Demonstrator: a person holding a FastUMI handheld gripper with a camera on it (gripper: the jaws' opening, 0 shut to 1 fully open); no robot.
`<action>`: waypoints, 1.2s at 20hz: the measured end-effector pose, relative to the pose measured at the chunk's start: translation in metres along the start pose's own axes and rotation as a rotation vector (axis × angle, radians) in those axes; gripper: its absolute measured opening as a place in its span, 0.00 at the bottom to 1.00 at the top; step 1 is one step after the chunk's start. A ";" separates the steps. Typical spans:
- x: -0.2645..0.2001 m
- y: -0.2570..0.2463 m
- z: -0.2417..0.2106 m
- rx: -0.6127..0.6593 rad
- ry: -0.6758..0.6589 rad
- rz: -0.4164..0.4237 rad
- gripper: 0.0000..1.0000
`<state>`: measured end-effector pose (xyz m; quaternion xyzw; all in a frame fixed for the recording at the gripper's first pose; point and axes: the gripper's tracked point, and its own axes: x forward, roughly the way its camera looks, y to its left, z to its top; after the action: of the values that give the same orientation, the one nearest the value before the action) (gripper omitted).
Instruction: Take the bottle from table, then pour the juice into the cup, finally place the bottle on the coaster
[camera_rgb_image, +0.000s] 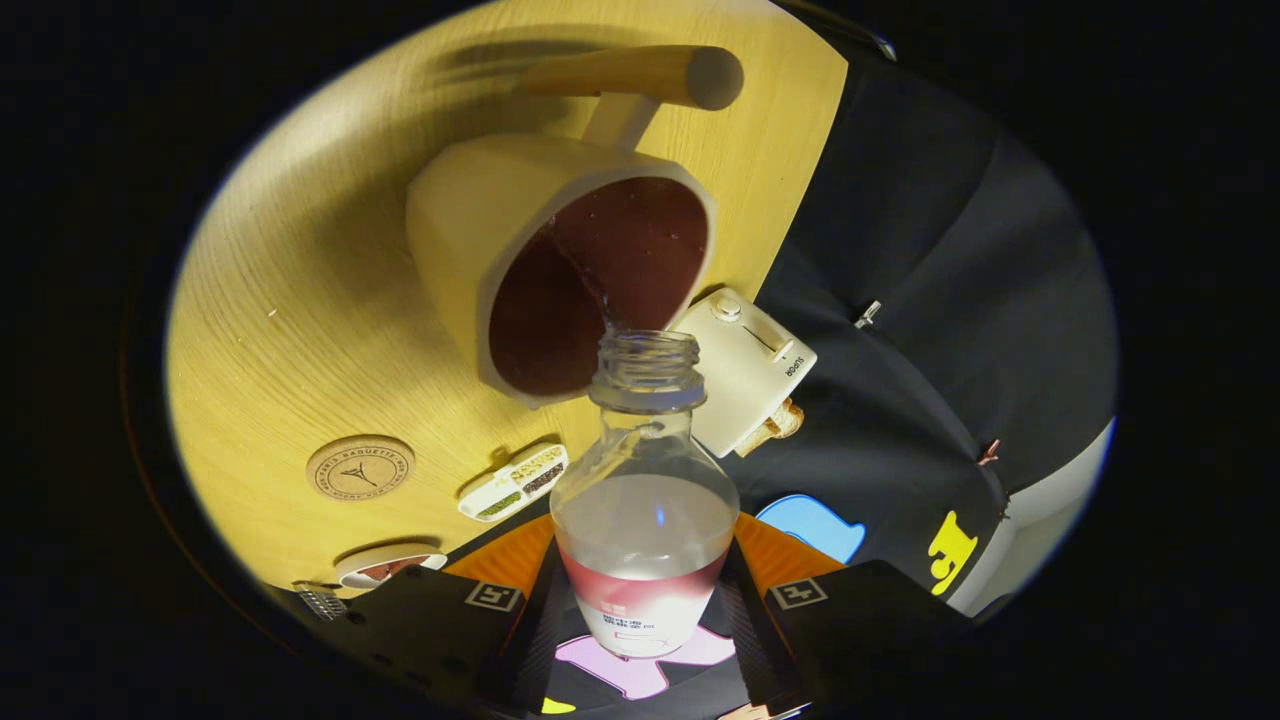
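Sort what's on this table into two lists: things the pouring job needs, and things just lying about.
Part of the job:
- bottle, cap off, held between the fingers, tipped toward the cup
- cup, with dark juice inside
- round coaster, bare, on the table

Just lying about:
- toaster beyond the cup
- small tray of seeds
- small dish near the fingers

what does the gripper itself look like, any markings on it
The gripper has two broad, blocky finger housings, one on each side of the view's bottom. Each carries a small square tag with a black-and-white pattern on its upper face, and orange wedge-shaped panels sit on the inner sides. A row of small holes runs along the left housing. Inner faces near the bottle look ribbed.
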<state>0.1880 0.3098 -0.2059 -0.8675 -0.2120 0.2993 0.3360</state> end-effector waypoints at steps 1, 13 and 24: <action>0.000 -0.001 0.000 -0.012 0.001 -0.001 0.75; 0.001 -0.016 0.004 -0.090 -0.017 -0.028 0.75; -0.004 -0.019 -0.001 -0.084 0.007 -0.025 0.75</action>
<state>0.1822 0.3201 -0.1900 -0.8791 -0.2342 0.2829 0.3038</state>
